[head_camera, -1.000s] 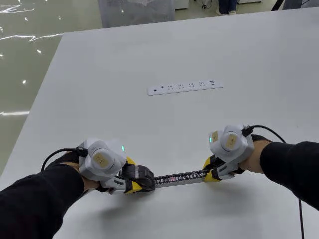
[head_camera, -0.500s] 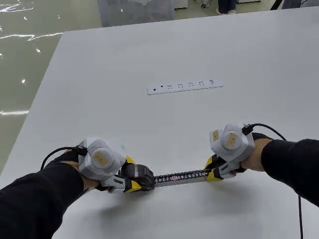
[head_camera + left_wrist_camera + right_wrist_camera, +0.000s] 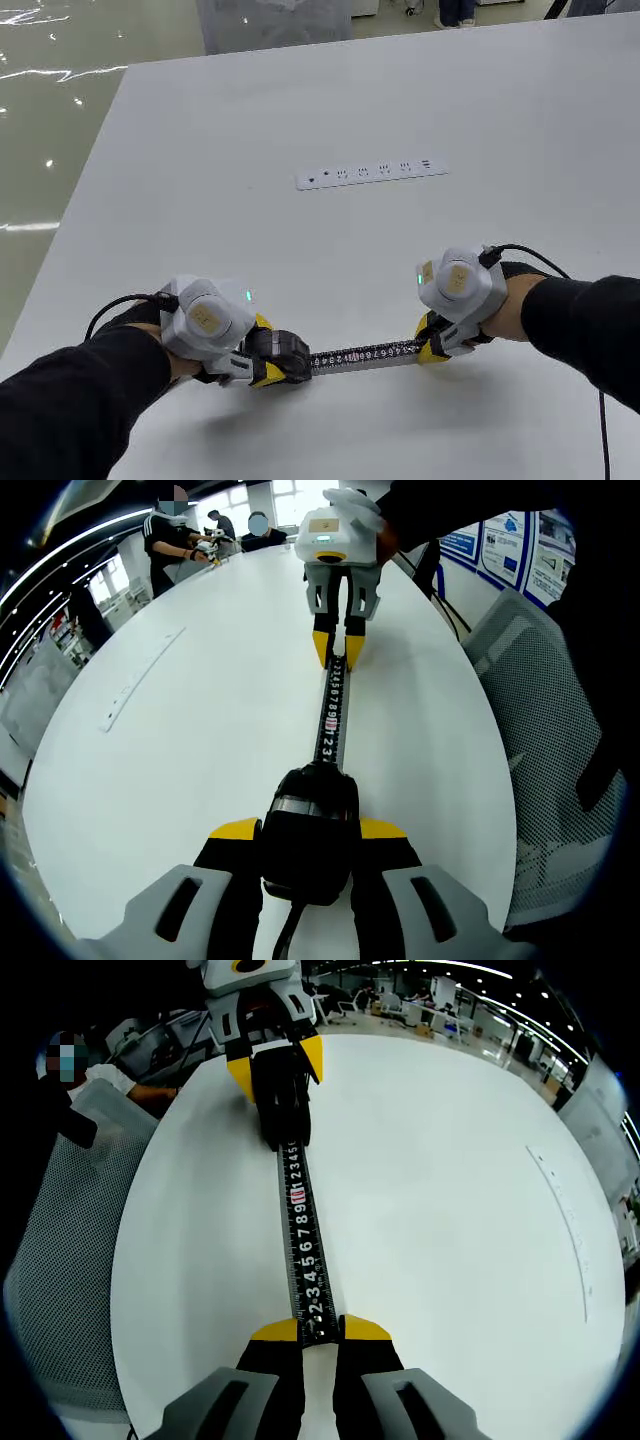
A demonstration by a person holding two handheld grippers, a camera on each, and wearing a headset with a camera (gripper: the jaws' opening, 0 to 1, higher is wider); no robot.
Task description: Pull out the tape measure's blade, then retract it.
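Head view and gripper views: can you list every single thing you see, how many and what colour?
table: 1, white, under everything
power strip: 1, white, flat on the table, beyond the grippers
tape measure case: 1, black, near edge of the table, clamped in the left gripper
blade: 1, black with white numbers, stretched from the case to the right gripper
mesh chair: 1, grey, beside the table
floor: glossy green-grey, left of the table
left gripper: 1, white with yellow tips, shut on the case
right gripper: 1, same colours, shut on the blade's end
sleeves: 2, black, bottom corners
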